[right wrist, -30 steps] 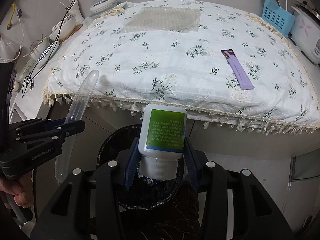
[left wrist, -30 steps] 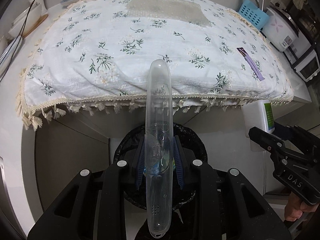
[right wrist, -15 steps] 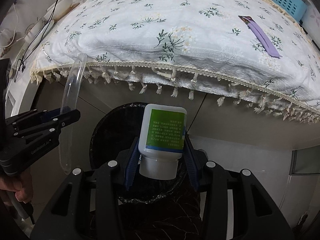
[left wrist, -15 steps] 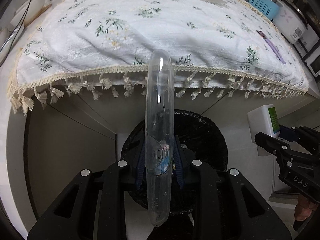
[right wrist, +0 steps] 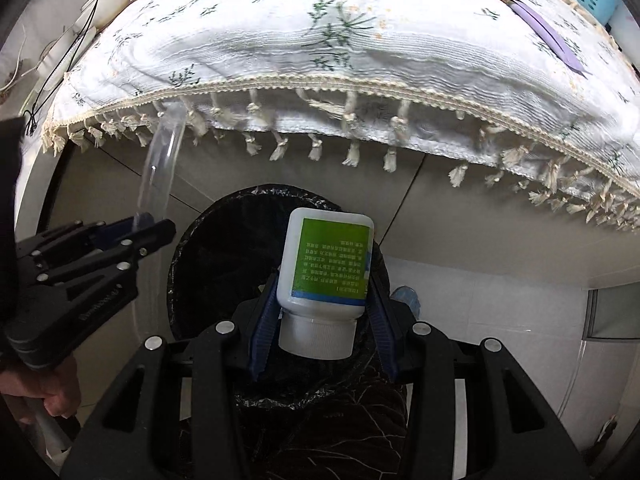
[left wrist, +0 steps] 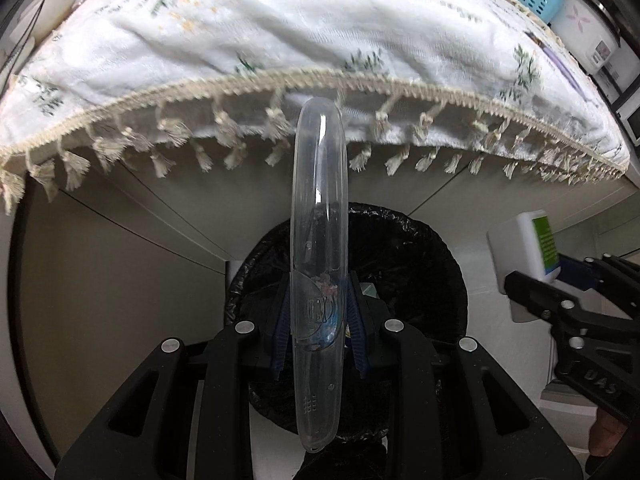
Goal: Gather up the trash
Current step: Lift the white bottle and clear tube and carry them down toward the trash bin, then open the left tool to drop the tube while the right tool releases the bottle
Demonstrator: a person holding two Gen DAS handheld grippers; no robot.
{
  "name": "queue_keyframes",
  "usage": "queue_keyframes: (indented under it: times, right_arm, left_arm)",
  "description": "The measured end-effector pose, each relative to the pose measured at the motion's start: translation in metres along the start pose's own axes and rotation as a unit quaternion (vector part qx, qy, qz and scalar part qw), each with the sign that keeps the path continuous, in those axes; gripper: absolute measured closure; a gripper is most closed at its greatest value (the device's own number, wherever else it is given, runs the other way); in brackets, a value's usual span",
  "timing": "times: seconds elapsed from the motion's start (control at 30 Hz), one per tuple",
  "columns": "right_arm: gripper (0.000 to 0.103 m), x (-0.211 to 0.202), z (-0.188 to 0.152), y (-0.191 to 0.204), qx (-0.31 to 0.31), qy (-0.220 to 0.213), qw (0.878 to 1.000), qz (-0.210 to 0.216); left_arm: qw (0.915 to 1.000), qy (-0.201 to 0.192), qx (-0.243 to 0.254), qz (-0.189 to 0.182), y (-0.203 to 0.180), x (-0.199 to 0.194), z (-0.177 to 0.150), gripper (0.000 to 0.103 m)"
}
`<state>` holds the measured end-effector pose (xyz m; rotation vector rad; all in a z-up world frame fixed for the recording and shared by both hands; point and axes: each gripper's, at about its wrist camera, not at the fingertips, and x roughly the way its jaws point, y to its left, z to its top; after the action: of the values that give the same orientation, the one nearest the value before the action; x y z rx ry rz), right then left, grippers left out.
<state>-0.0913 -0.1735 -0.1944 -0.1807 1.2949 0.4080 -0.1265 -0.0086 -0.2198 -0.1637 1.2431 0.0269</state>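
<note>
Below the fringed tablecloth [left wrist: 320, 40], both grippers have dropped toward the black-lined bin [left wrist: 400, 248]: the left gripper [left wrist: 318, 320], jaws clamped on the clear plastic case [left wrist: 320, 240], then the right gripper [right wrist: 322, 308], pinching the white bottle [right wrist: 326, 256], now hang over its mouth, so release seems near.

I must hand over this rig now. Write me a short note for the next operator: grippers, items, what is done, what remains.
Left gripper: shut on the clear plastic case, above the black-lined trash bin.
Right gripper: shut on the white bottle, cap toward the camera, above the same bin.
Done: both items carried to the bin.
Left: release both; then the purple wrapper on the tablecloth.
</note>
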Motion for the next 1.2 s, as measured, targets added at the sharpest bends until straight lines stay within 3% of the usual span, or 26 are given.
queue_keyframes:
  times: [0.43, 0.67, 1.0, 1.13, 1.2]
  right_arm:
    - [0.062, 0.002, -0.017, -0.022, 0.019, 0.016, 1.0, -0.005]
    - [0.062, 0.022, -0.024, -0.009, 0.014, 0.024, 1.0, 0.001]
    - [0.062, 0.039, -0.015, 0.027, -0.017, 0.035, 0.999, 0.012]
    - [0.062, 0.045, -0.008, 0.033, -0.024, 0.041, 0.999, 0.018]
    - [0.062, 0.051, -0.006, 0.039, -0.028, 0.045, 0.998, 0.019]
  left_arm:
    - [0.9994, 0.027, 0.019, -0.013, -0.018, 0.037, -0.009, 0.078]
    - [0.9991, 0.033, 0.021, -0.013, -0.015, 0.044, -0.016, 0.076]
    - [0.9999, -0.001, -0.013, 0.009, 0.017, 0.026, -0.027, 0.025]
    - [0.9994, -0.01, -0.027, 0.018, 0.031, 0.016, -0.022, 0.009]
    - [0.999, -0.017, -0.034, 0.023, 0.034, 0.013, -0.022, 0.006]
